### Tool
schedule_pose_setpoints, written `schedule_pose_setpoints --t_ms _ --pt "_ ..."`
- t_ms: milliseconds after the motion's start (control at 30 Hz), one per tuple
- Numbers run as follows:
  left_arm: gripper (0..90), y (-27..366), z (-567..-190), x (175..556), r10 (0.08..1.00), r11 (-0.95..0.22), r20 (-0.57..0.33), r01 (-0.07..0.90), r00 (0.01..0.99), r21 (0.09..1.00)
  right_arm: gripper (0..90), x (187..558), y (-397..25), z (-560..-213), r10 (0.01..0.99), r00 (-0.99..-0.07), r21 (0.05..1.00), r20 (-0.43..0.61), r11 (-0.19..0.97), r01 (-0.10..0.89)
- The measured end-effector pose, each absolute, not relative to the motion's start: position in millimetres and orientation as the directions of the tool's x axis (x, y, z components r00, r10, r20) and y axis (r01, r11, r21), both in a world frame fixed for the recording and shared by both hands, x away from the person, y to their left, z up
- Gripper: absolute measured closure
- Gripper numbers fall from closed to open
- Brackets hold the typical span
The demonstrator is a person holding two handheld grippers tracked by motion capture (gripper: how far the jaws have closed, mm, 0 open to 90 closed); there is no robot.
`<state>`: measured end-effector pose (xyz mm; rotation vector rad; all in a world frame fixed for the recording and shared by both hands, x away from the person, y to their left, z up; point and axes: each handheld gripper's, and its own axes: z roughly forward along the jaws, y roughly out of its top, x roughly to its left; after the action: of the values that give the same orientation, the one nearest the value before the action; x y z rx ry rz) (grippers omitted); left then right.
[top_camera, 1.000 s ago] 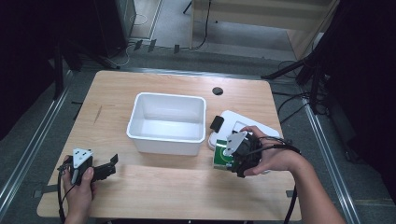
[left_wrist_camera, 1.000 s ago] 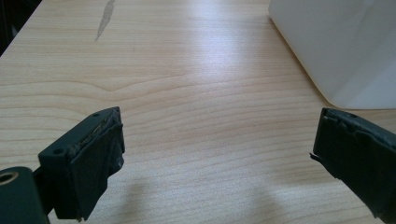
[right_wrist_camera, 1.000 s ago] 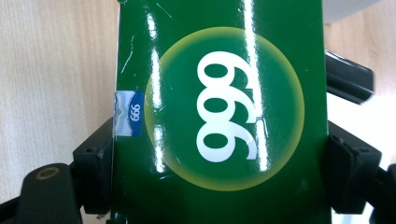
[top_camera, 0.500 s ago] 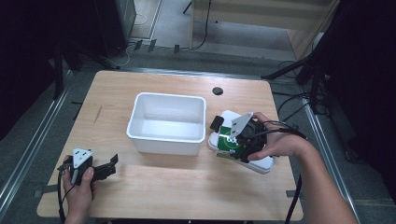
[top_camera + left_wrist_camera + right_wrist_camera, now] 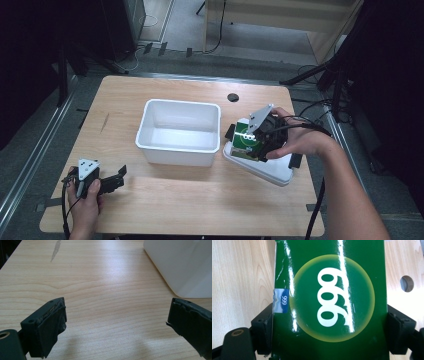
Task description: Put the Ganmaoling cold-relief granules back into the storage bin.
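Right gripper (image 5: 250, 145) clamped on green box (image 5: 246, 141), centre-right of frame, above white lid (image 5: 272, 171), right of the tub (image 5: 179, 131). Left gripper (image 5: 116, 181) lower left, jaws wide apart, holding nothing.

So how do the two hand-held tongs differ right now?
The left tongs stand wide open with nothing between them, low over the wooden table near its front left corner. The right tongs are shut on a glossy green box, held beside the white plastic bin. Both have black jaws and a hand gripping them.
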<state>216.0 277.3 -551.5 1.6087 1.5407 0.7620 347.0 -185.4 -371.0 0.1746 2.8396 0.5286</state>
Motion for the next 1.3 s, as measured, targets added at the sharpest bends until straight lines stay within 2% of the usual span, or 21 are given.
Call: schedule_pose_setpoints --t_ms 333,633,1300 --pt "2.6 277.3 -551.5 215.9 0.992 0.025 -0.087 0.533 0.092 0.846 16.2 355.3 -179.9 -348.7 0.17 -0.956 0.375 -0.239 0.924 0.071" --pt "2.6 277.0 -551.4 215.5 0.992 0.021 -0.085 0.531 0.096 0.847 16.1 360.8 -167.1 -342.3 0.176 -0.958 0.373 -0.227 0.924 0.082" --pt "2.6 278.0 -551.4 215.4 0.991 0.023 -0.09 0.531 0.1 0.847 16.0 373.6 -122.7 -327.3 0.117 -0.965 0.361 -0.233 0.932 0.027"
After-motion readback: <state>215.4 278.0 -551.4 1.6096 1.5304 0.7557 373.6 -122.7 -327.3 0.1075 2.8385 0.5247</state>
